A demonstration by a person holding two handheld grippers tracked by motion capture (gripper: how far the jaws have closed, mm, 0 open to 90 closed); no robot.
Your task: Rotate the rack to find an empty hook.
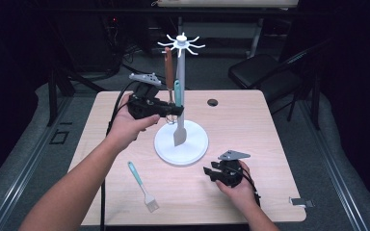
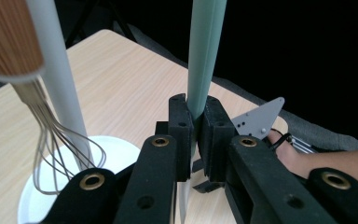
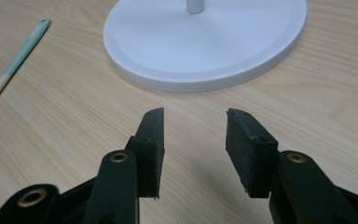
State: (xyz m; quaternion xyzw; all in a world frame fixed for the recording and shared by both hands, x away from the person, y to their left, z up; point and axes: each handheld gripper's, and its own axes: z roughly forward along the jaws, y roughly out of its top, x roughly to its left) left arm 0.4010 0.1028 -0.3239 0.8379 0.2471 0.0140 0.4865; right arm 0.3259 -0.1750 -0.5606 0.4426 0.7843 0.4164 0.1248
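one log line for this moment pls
left gripper: shut on spatula | spatula: upright by stand | right gripper: open, over table | brush: on table

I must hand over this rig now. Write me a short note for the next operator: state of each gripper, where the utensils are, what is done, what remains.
Left gripper: shut on the teal-handled spatula, held upright beside the rack pole.
Right gripper: open, holding nothing, low over the table near the rack base.
Whisk: it seems to hang on the rack already.
Teal brush: lying flat on the table, left of the base.
Left to do, probably: hang the spatula on a hook, then the brush.
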